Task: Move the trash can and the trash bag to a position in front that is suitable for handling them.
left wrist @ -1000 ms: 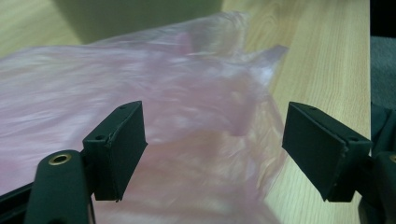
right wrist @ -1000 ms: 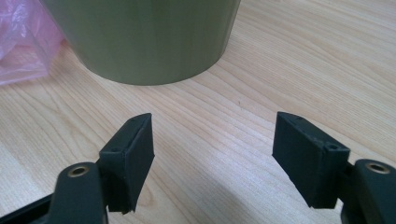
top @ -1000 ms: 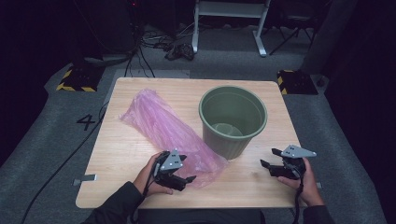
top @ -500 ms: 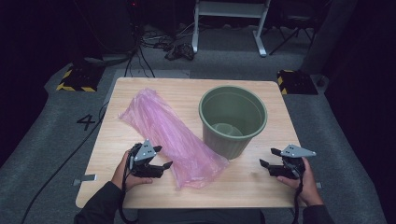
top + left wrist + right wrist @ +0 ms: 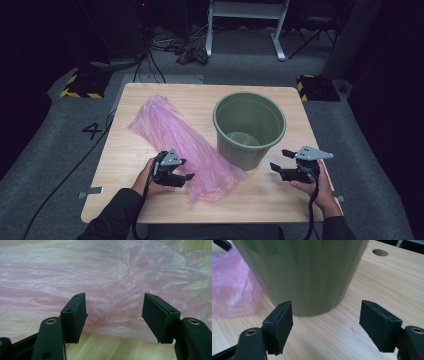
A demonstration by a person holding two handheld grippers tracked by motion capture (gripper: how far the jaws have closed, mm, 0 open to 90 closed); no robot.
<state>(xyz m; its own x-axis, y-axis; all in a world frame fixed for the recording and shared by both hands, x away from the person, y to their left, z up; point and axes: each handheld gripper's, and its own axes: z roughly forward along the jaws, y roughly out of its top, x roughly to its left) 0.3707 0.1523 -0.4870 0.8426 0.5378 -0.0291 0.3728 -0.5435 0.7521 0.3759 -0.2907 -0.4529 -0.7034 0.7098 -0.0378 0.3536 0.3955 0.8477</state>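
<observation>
The left gripper (image 5: 186, 177) had returned to the near edge of the pink bag (image 5: 185, 142), its empty jaws narrowing. The right gripper (image 5: 280, 160) stood near the green bucket (image 5: 249, 131), jaws wide. Bag lay flat on the counter (image 5: 120, 165), unlifted; a grasp appeared imminent.

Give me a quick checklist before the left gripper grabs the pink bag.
1. Left gripper open: ok; its jaws have just been closing but are still apart.
2. Pink bag in front of the jaws: ok.
3. Bag gripped by the pads: not ok, not yet pressed.
4. Green bucket upright on the table: ok.
5. Right gripper open, holding nothing, near the bucket's base: ok.
</observation>
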